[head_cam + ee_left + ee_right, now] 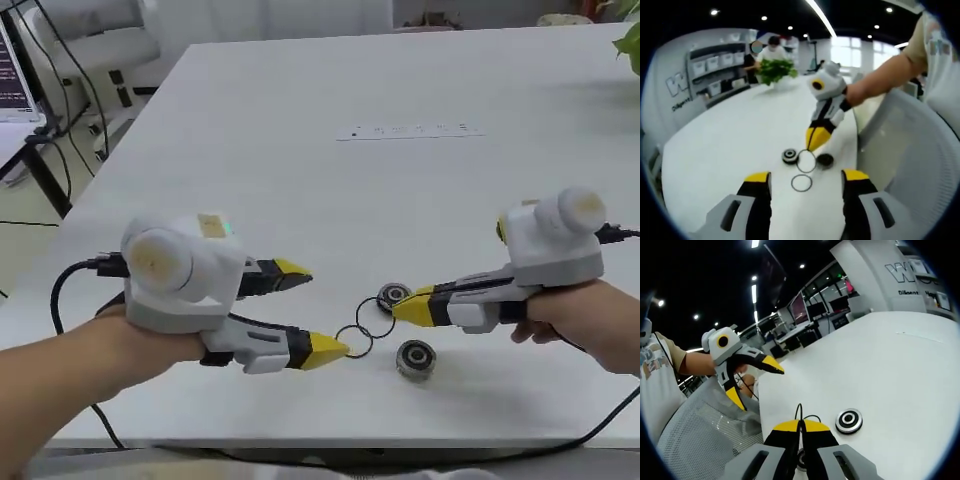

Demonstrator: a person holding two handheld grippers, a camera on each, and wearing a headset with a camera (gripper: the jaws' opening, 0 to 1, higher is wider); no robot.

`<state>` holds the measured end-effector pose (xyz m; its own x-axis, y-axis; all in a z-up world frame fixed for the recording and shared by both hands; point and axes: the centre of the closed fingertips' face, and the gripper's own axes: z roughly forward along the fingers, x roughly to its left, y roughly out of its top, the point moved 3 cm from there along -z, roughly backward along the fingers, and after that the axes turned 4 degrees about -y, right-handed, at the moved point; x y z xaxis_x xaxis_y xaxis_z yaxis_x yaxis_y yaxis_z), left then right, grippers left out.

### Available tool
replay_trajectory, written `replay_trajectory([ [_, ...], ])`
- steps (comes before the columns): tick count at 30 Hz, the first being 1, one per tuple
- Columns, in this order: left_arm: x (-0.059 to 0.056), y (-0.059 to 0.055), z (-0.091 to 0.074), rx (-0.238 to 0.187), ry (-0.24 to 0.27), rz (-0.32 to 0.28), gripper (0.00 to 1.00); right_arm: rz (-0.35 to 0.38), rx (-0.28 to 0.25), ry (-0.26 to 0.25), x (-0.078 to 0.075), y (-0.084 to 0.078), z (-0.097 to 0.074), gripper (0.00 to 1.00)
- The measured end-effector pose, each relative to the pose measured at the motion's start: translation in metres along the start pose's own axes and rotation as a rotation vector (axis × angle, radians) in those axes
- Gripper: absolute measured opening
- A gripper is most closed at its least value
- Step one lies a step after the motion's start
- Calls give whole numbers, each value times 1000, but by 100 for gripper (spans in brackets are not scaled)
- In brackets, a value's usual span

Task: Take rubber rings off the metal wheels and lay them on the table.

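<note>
Nearest the person, one metal wheel [415,357] sits on the table [420,190], just on the near side of the right gripper [404,311]. Its jaws are clenched on a thin rubber ring [797,161]. The tool is held level and low, tips almost at the tabletop, likely so the ring can be laid flat rather than dropped. A second ring [792,183] lies flat just ahead of the left gripper [312,308], between its tips. Those jaws stand spread, gripping nothing, rolled so one tip rides above the other. Just beyond the right tips rests the other wheel [393,296].
</note>
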<state>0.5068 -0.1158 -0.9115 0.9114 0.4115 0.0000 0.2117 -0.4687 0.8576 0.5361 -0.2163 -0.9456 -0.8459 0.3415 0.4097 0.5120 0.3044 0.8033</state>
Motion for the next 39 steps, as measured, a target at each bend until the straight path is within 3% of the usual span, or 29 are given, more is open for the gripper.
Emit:
replay_trajectory([
  [9,8,-12,-12,6,37,-35,61,10,28,17,-4,-1,15,0],
  [24,8,-21,-19,24,49,-64,66,48,89,43,-5,-14,33,0],
  [39,9,-27,-16,42,36,-72,66,51,130,-5,-15,-25,36,0],
])
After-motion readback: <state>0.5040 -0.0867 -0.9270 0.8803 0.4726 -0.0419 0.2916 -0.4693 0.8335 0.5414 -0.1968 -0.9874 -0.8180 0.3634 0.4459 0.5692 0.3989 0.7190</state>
